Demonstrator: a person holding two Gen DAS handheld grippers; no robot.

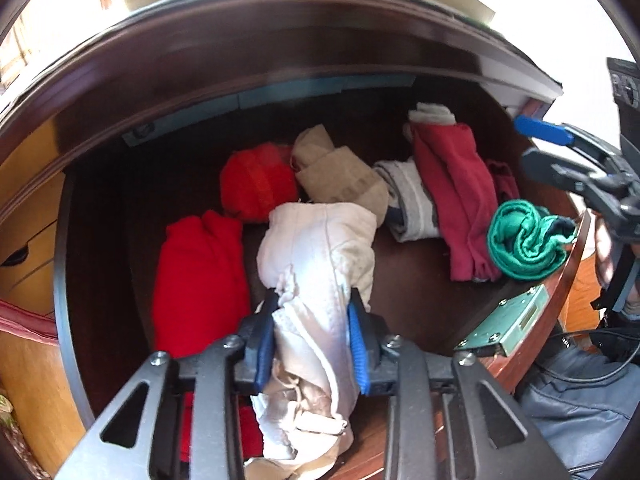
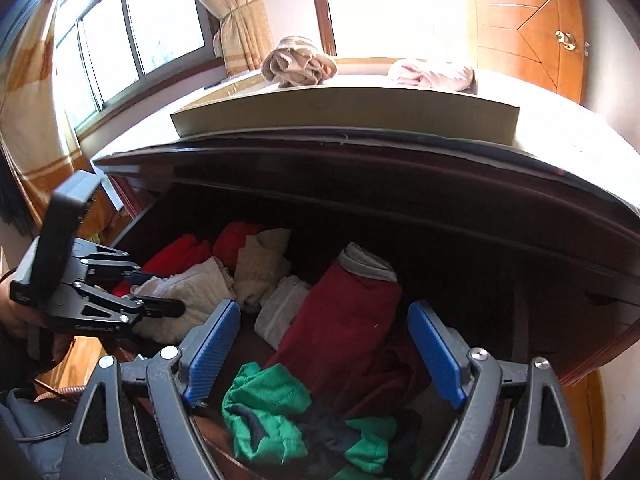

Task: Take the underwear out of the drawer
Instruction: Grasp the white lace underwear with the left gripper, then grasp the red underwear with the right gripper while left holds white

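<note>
An open dark wooden drawer (image 1: 60,240) holds several rolled garments. My left gripper (image 1: 312,344) is shut on a white pair of underwear (image 1: 320,248) near the drawer's front, with the cloth bunched between the blue pads. Red rolls (image 1: 196,272) lie to its left. Beige socks (image 1: 336,172) and a maroon garment (image 1: 452,184) lie behind and to its right. In the right wrist view my right gripper (image 2: 324,348) stands open above a green garment (image 2: 272,408) and the maroon garment (image 2: 352,320), touching neither. The left gripper (image 2: 160,300) shows at the left, on the white underwear (image 2: 188,292).
A metal lock plate (image 1: 508,320) sits on the drawer's front edge. The dresser top overhangs the drawer's back and carries a pale flat box (image 2: 344,112), a beige cloth bundle (image 2: 296,64) and a pink one (image 2: 432,72). A wooden door (image 2: 528,32) stands at the far right.
</note>
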